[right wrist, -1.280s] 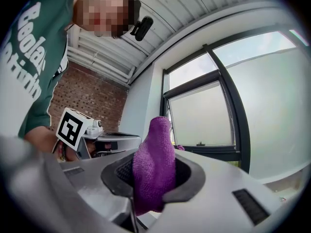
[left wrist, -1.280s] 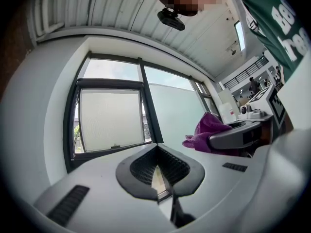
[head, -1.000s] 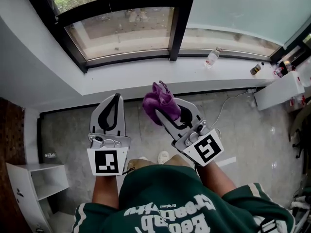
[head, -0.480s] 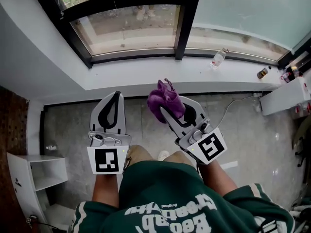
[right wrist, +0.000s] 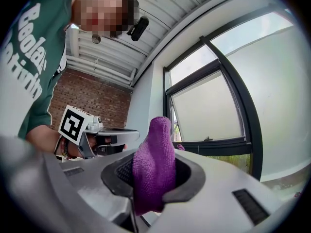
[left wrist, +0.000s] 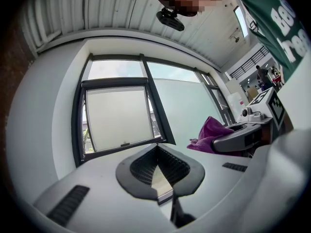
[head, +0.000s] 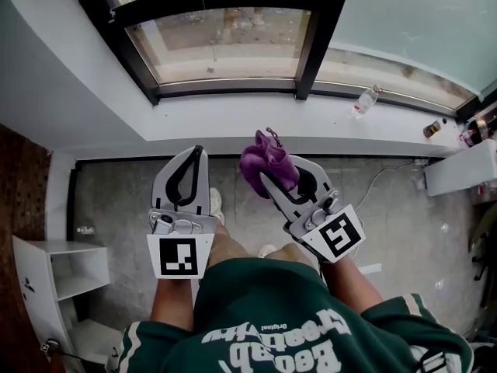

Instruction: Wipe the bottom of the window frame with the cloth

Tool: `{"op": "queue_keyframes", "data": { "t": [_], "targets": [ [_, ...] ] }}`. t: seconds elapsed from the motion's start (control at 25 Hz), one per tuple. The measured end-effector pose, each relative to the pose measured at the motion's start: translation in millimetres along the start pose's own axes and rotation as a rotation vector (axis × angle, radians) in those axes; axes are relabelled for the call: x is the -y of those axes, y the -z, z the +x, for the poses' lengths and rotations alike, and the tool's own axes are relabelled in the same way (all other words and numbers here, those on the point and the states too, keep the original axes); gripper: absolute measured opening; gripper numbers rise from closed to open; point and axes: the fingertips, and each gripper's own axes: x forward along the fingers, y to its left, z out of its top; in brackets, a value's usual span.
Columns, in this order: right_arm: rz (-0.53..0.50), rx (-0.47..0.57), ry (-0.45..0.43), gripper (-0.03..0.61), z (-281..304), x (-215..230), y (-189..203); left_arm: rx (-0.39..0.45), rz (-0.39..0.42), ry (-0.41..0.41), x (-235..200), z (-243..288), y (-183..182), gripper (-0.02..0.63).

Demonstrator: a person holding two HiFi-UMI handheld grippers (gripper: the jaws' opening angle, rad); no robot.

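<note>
Two grippers sit side by side low in my head view, both aimed toward 12 o'clock at the window. My right gripper [head: 283, 179] has its jaws clenched on the purple cloth [head: 267, 165], which bunches up out of the pads and hangs above the floor, well short of the window frame [head: 225, 90]. The left gripper [head: 194, 155] is at its 9 o'clock, near but apart, with its jaws closed together on nothing. Between the grippers and the frame's dark bottom rail runs the white sill [head: 248, 119], bare straight ahead. At 2 o'clock a clear plastic bottle [head: 363, 102] lies on the sill close to the rail, and farther along toward 3 o'clock sits a small dark jar [head: 431, 129]. A black mullion [head: 318, 37] rises from the rail at 1 o'clock, splitting the panes. On the grey floor [head: 116, 200] a white cable [head: 382, 179] trails at 3 o'clock near a white unit [head: 462, 165], and a white shelf unit [head: 58, 274] stands at 8 o'clock beside the brick wall [head: 15, 208]. The sill's left end meets the white side wall [head: 54, 76] at 10 o'clock, so the rail's open stretch runs from that corner to the mullion, with the bottle crowding the part beyond. The person's shoe [head: 215, 202] shows just beside the left gripper.
</note>
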Motion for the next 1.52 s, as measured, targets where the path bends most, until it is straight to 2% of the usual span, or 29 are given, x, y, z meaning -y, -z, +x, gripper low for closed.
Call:
{"op": "queue_keyframes", "data": {
  "t": [0.2,0.32,0.48,0.72,0.88,1.0,1.12,1.24,1.36,1.52],
  "targets": [
    [-0.001,-0.008,-0.015,0.109,34,8,14,-0.014,0.010,0.007,-23,19,20,0.009],
    [0.001,-0.020,-0.011,0.109,92,23,26,-0.021,0.025,0.026,-70,54,43,0.009],
    [-0.011,-0.038,0.006,0.109,177,48,36,-0.047,0.004,0.051,-136,108,73,0.009],
    [0.024,-0.023,0.055,0.109,283,90,35,-0.007,0.000,0.139,-213,180,87,0.009],
    [0.014,-0.038,0.048,0.109,340,106,39,0.008,0.008,0.208,-248,217,98,0.009],
    [0.050,-0.034,0.110,0.109,365,125,45,0.009,-0.003,0.237,-269,239,106,0.009],
    [0.117,0.001,0.172,0.107,376,139,47,-0.002,-0.076,0.216,-286,252,115,0.009],
    [0.194,0.013,0.241,0.100,376,154,50,0.010,-0.081,0.218,-292,258,116,0.009],
    [0.217,0.028,0.255,0.100,375,164,47,0.017,-0.074,0.227,-290,262,114,0.009],
    [0.200,0.027,0.222,0.100,379,170,44,0.011,-0.085,0.218,-288,269,114,0.009]
  ]
}}
